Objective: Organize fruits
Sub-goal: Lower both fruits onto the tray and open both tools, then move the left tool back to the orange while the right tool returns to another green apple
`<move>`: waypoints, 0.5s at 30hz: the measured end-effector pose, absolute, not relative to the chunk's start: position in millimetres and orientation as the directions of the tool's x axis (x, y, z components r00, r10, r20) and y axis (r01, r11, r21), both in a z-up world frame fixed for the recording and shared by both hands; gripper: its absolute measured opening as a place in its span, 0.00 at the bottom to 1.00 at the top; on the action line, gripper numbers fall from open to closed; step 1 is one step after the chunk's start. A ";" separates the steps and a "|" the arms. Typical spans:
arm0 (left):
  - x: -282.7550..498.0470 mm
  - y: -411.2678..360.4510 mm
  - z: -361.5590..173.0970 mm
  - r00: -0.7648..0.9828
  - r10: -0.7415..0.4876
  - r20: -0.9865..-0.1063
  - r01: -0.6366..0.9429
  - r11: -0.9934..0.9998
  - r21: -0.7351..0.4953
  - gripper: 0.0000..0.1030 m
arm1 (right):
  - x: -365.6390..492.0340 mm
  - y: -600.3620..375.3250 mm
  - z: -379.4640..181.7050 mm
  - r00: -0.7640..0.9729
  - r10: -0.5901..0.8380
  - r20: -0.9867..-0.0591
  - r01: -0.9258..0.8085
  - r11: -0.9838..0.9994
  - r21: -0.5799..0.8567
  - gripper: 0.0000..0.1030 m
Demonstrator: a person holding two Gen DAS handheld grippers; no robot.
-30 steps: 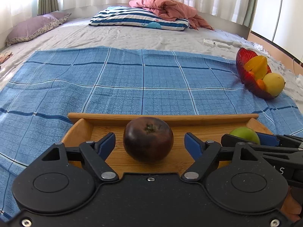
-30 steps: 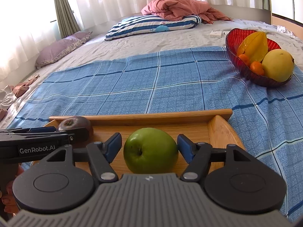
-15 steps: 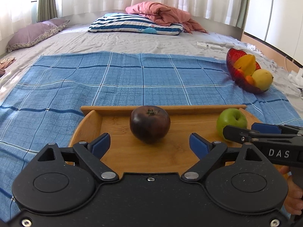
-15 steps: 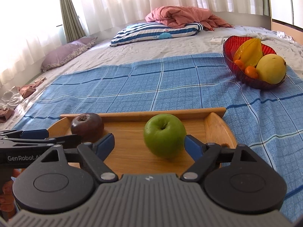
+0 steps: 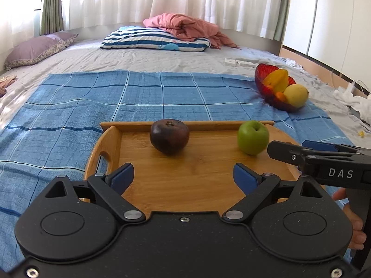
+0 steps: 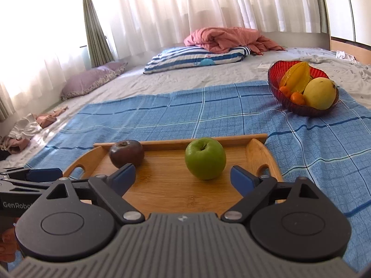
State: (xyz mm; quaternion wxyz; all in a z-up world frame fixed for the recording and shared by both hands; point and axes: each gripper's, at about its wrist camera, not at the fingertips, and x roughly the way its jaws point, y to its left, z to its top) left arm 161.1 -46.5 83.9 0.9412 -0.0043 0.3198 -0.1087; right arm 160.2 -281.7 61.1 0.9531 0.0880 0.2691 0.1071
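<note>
Both fruits parked on wooden tray (image 5: 162,185) for sorting: left gripper (image 5: 183,176) jaws opening, empty, short of dark fruit (image 5: 169,136); right gripper (image 6: 183,177) jaws opening, empty, short of green apple (image 6: 205,158).

Left gripper (image 5: 183,177) opening, nothing between jaws; dark fruit (image 5: 169,136), green apple (image 5: 252,137) on wooden tray (image 5: 185,176).

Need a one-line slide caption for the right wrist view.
Right claw opening, empty, behind a green apple on the wooden tray.
</note>
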 end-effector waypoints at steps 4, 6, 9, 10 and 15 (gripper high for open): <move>143.6 -45.3 87.9 0.781 -0.218 -0.585 0.209 0.974 -0.083 0.91 | 145.1 -282.4 63.9 0.838 0.266 -0.477 -0.170 0.957 0.234 0.95; 135.9 -43.9 87.2 0.783 -0.217 -0.584 0.208 0.975 -0.084 0.91 | 137.1 -281.8 64.6 0.842 0.267 -0.469 -0.175 0.957 0.231 0.96; 126.3 -41.4 86.7 0.784 -0.213 -0.583 0.204 0.975 -0.083 0.91 | 126.0 -280.8 64.8 0.850 0.265 -0.456 -0.178 0.958 0.225 0.97; 123.3 -40.2 86.8 0.783 -0.213 -0.584 0.201 0.976 -0.086 0.91 | 122.7 -280.8 64.6 0.851 0.266 -0.452 -0.180 0.958 0.224 0.97; 106.7 -34.8 87.6 0.786 -0.209 -0.582 0.194 0.977 -0.089 0.92 | 105.5 -281.2 63.9 0.857 0.270 -0.440 -0.191 0.957 0.217 0.99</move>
